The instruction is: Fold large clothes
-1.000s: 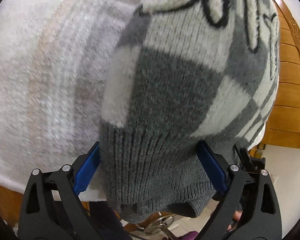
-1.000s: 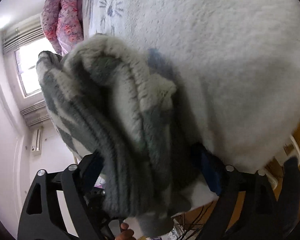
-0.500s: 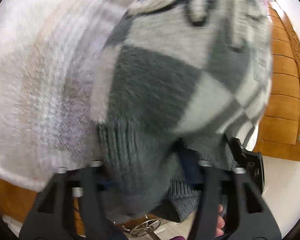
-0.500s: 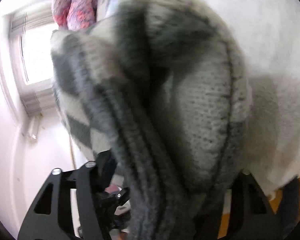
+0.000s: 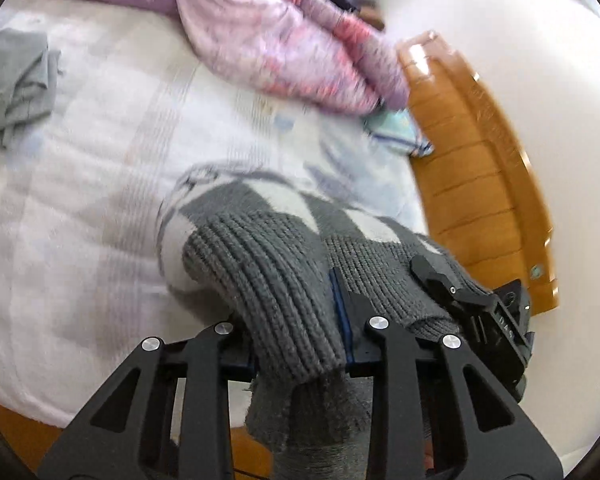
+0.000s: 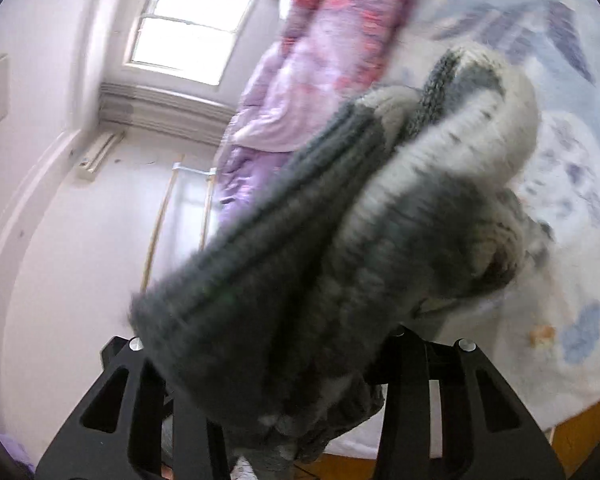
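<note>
A grey and white checked knit sweater [image 5: 260,248] is folded into a thick bundle over the white bed [image 5: 80,200]. My left gripper [image 5: 296,328] is shut on its grey ribbed hem. My right gripper [image 6: 284,376] is shut on the same sweater [image 6: 380,216], whose bulk fills the right wrist view and hides the fingertips. The right gripper's black body [image 5: 480,312] shows at the sweater's right side in the left wrist view.
A pink and purple quilt [image 5: 284,40] is heaped at the bed's far side. A grey garment [image 5: 16,84] lies at the far left. A wooden footboard [image 5: 480,184] borders the bed on the right. A window [image 6: 188,28] and white wall are beyond.
Both grippers closed on the sweater's edge and lifted it off the bed. The views tilted up, so more of the bed, quilt and window now shows.
</note>
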`<state>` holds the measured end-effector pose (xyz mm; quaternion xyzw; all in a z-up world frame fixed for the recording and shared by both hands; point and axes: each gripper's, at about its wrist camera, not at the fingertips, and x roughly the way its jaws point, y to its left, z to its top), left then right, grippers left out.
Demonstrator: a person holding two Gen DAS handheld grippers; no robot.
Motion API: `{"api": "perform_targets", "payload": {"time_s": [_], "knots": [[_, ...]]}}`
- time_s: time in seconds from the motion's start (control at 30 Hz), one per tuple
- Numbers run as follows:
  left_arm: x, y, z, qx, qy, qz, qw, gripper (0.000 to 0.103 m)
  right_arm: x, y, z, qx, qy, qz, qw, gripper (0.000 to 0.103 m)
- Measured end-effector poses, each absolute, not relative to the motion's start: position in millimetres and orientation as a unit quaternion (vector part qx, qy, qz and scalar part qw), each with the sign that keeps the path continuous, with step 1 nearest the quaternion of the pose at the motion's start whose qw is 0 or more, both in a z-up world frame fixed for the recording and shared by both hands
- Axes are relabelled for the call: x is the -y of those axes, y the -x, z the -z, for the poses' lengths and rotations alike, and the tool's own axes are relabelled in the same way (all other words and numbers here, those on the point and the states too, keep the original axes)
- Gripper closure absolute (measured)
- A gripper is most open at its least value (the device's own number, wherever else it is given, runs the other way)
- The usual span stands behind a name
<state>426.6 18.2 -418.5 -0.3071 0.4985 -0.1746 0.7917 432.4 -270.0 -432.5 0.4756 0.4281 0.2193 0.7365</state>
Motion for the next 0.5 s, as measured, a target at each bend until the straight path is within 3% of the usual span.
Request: {"api": "perform_targets", "payload": {"time_s": [0.3, 0.5], "knots": [[-168, -456, 354, -0.443, 0.323, 0.173, 0.818, 0.076, 142, -479, 391, -0.399, -0.445, -0.279, 0.752, 0.065], [-304, -501, 315, -0.393, 0.283, 0.130, 0.865, 0.076, 6, -566, 391, -0.374, -0.445, -0.344, 0.738, 0.066]]}}
